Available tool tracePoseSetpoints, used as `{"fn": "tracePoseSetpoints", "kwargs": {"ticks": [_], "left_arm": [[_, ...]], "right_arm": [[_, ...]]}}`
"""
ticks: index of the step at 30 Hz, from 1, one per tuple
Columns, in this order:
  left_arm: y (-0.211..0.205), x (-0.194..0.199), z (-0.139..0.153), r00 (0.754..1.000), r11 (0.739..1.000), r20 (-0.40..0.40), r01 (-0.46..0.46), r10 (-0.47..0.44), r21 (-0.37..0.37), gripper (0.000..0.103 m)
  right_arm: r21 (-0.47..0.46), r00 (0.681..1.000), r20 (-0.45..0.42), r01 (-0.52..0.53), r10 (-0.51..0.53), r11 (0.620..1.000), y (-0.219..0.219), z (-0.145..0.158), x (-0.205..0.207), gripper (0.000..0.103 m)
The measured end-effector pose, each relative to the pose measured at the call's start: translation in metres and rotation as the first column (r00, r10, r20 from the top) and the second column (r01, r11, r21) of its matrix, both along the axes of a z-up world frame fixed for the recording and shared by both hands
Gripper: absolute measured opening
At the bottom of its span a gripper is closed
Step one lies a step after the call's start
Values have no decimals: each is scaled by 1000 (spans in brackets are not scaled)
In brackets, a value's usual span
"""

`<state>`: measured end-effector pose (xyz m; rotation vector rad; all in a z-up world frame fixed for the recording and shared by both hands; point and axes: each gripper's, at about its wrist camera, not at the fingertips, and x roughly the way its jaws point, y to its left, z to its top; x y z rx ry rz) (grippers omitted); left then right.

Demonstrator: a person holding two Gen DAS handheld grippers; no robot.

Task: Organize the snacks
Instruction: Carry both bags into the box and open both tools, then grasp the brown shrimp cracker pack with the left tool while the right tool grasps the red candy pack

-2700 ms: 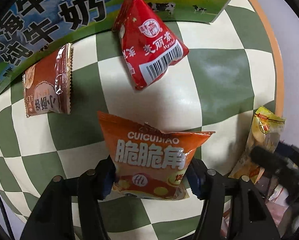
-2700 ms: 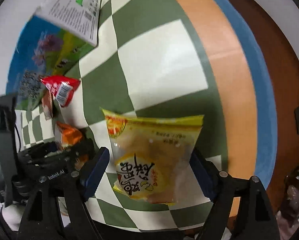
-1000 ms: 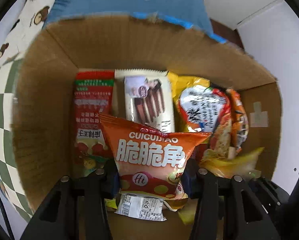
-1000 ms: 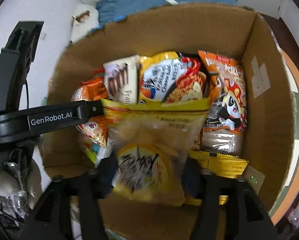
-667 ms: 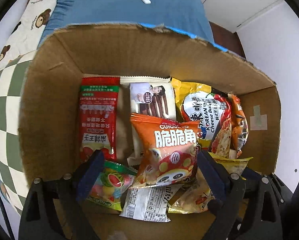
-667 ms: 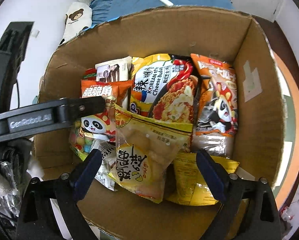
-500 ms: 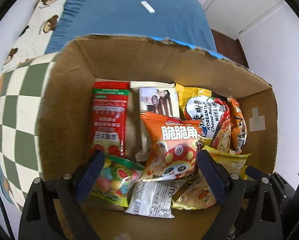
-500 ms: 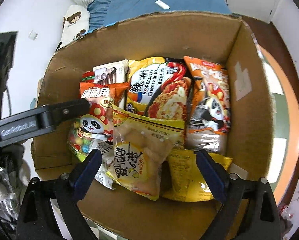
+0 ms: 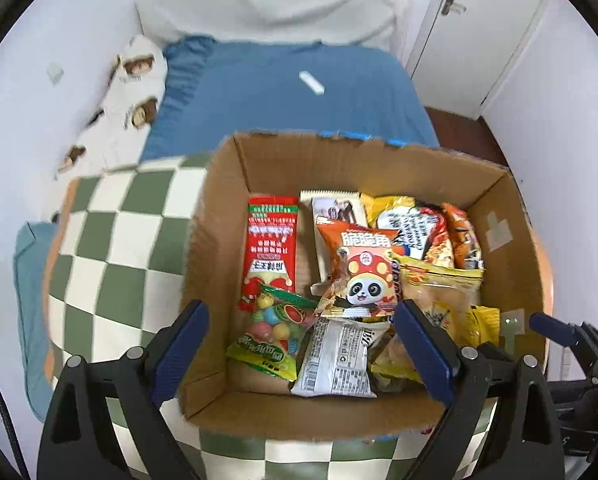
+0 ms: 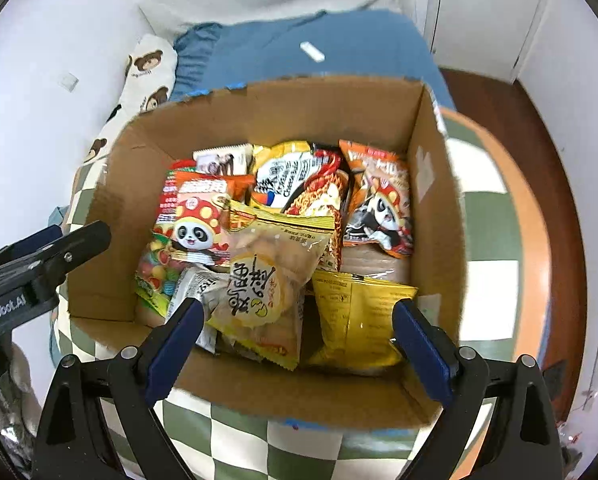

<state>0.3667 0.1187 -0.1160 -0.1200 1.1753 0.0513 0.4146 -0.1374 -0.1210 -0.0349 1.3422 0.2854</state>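
Note:
An open cardboard box (image 9: pixel 511 240) (image 10: pixel 435 208) holds several snack packs. The orange panda chip bag (image 9: pixel 359 268) (image 10: pixel 199 220) lies in the middle of the pile. The yellow cake pack (image 10: pixel 267 276) (image 9: pixel 439 292) lies beside it on the right. My left gripper (image 9: pixel 299 348) is open and empty, above the box's near wall. My right gripper (image 10: pixel 295 340) is open and empty, also above the near wall. The left gripper shows at the left of the right wrist view (image 10: pixel 43 260).
The box stands on a round table with a green and white checked cloth (image 9: pixel 111 248) (image 10: pixel 487 280). Behind it is a bed with a blue cover (image 9: pixel 283 96) and a bear-print pillow (image 9: pixel 135 92). A white door (image 9: pixel 479 28) is at the back right.
Both grippers carried their packs from the table over the box, opened and dropped them in. Since then both have pulled back and up, away from the box.

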Motion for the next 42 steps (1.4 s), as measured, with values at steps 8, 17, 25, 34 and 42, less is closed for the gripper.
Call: {"fn": "tracePoseSetpoints", "kwargs": {"ticks": [8, 17, 25, 34, 42], "left_arm": [[-10, -55, 51, 988, 999, 151, 15, -19, 29, 95], [-18, -111, 90, 966, 999, 258, 22, -29, 32, 95], [-25, -156, 119, 938, 999, 344, 18, -30, 39, 95], [-30, -181, 128, 927, 998, 374, 26, -43, 51, 95], [-29, -175, 103, 950, 998, 312, 16, -33, 59, 95]], "right_arm": [[4, 988, 152, -4, 4, 1000, -9, 56, -46, 97], [19, 956, 293, 10, -15, 1000, -23, 108, -101, 97], [36, 924, 381, 31, -42, 999, -36, 143, -145, 97], [42, 898, 435, 46, -60, 998, -38, 162, -173, 97], [115, 927, 367, 41, -80, 993, -47, 140, -170, 97]]}}
